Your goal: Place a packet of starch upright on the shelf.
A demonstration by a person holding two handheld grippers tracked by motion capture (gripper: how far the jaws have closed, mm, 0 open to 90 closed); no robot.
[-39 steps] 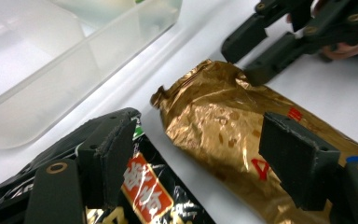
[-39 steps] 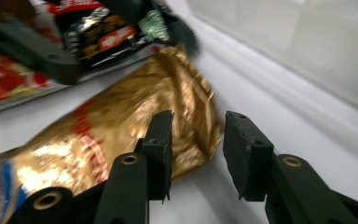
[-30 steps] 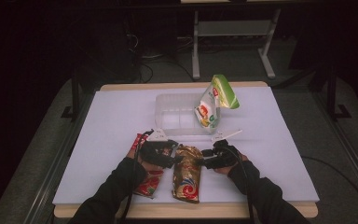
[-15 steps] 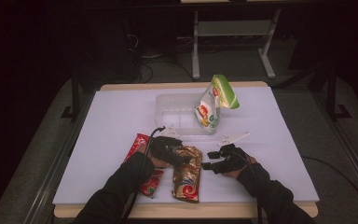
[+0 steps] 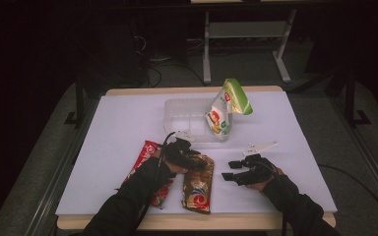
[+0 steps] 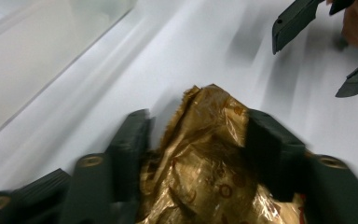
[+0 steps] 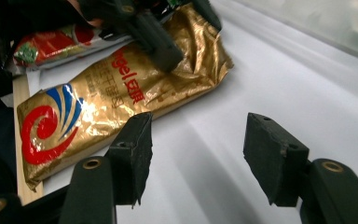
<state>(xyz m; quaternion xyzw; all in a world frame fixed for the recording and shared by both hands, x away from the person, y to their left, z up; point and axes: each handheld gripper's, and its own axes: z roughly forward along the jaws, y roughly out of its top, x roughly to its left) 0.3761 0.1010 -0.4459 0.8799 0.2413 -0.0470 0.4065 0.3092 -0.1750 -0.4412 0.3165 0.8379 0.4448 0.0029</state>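
Note:
A gold snack packet (image 5: pixel 198 187) lies flat near the table's front edge, beside a red packet (image 5: pixel 146 156) on its left. My left gripper (image 5: pixel 200 165) is at the gold packet's far end. In the left gripper view its jaws have just been closing, and the crumpled gold foil (image 6: pixel 205 154) bunches up between the pads. My right gripper (image 5: pixel 229 170) hovers over bare white table to the right of the packet. Its jaws stand open with nothing between them (image 7: pixel 196 135). The right gripper view also has the gold packet (image 7: pixel 121 98) and the left gripper (image 7: pixel 193 42) on it.
A clear plastic container (image 5: pixel 182 110) sits at the table's middle back, with a green and white bag (image 5: pixel 224 110) standing upright at its right end. White sheet (image 5: pixel 295 128) covers the table. The wooden table edge (image 5: pixel 226 221) runs just below the packets.
My left hand slid right from the red packet onto the gold packet's far end and its jaws narrowed on the foil. My right hand drew away to the right, off the gold packet.

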